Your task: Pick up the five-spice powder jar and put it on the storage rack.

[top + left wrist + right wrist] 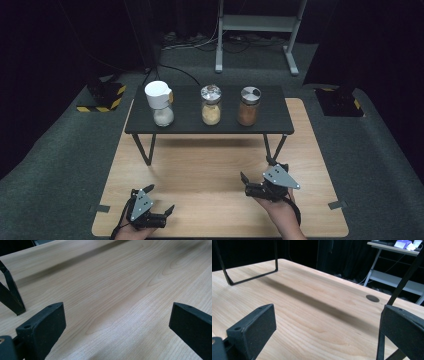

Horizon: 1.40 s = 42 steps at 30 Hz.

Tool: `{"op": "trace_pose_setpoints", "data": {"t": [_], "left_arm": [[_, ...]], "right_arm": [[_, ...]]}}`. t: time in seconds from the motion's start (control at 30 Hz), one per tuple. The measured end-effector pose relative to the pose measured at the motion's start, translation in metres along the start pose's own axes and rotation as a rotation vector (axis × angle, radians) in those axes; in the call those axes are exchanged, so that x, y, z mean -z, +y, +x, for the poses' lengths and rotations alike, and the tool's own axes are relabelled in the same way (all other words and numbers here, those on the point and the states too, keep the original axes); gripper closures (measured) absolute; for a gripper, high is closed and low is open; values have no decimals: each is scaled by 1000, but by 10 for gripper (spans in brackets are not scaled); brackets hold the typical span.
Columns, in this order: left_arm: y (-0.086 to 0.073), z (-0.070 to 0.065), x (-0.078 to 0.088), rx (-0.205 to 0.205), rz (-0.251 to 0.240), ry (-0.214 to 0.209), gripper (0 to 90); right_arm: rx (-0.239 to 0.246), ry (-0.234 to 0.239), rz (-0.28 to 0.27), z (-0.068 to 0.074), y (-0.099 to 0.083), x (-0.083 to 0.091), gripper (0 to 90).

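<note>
Both grippers rest low over the pale wooden desk [210,165] near its front edge, each held in one of the person's hands. The left gripper [159,201] sits at the front left, its fingers [42,327] spread wide apart with nothing but bare wood grain between them. The right gripper [255,181] sits at the front right, a little farther forward than the left one, and its fingers [253,331] are likewise wide apart and hold nothing. Farther back on the desk stands a small black stand [270,120] on thin metal legs, and three jars stand in a row on top of it, well apart from both grippers. The left jar [160,102] has a white cap and holds white powder; the middle jar [211,105] has a shiny metal lid and holds pale yellow grains; the right jar [249,106] has a grey and dark lid and holds brown powder. The jars are upright and do not touch one another. One black leg [10,293] of the stand shows at the left edge of the left gripper view, and the right gripper view looks across the desk under the stand toward its far leg frame [249,277]. A small round dark spot [372,298] lies on the wood ahead of the right gripper.
</note>
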<state>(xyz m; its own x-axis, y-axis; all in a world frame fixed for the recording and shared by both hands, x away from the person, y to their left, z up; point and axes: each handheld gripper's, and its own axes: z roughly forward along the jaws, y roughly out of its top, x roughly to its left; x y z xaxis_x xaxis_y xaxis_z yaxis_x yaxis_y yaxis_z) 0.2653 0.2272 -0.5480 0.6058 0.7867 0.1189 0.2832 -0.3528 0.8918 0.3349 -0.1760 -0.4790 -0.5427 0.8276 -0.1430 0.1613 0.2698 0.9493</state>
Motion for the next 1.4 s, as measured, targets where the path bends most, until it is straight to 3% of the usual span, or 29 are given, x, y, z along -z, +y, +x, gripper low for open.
{"op": "trace_pose_setpoints", "data": {"t": [0.67,1.4], "left_arm": [[0,0,0,-5,3,4,10],[0,-1,0,-6,4,7,11]], "right_arm": [[-2,-7,89,2,-43,7,0],[17,-46,178,-4,-75,18,0]]}}
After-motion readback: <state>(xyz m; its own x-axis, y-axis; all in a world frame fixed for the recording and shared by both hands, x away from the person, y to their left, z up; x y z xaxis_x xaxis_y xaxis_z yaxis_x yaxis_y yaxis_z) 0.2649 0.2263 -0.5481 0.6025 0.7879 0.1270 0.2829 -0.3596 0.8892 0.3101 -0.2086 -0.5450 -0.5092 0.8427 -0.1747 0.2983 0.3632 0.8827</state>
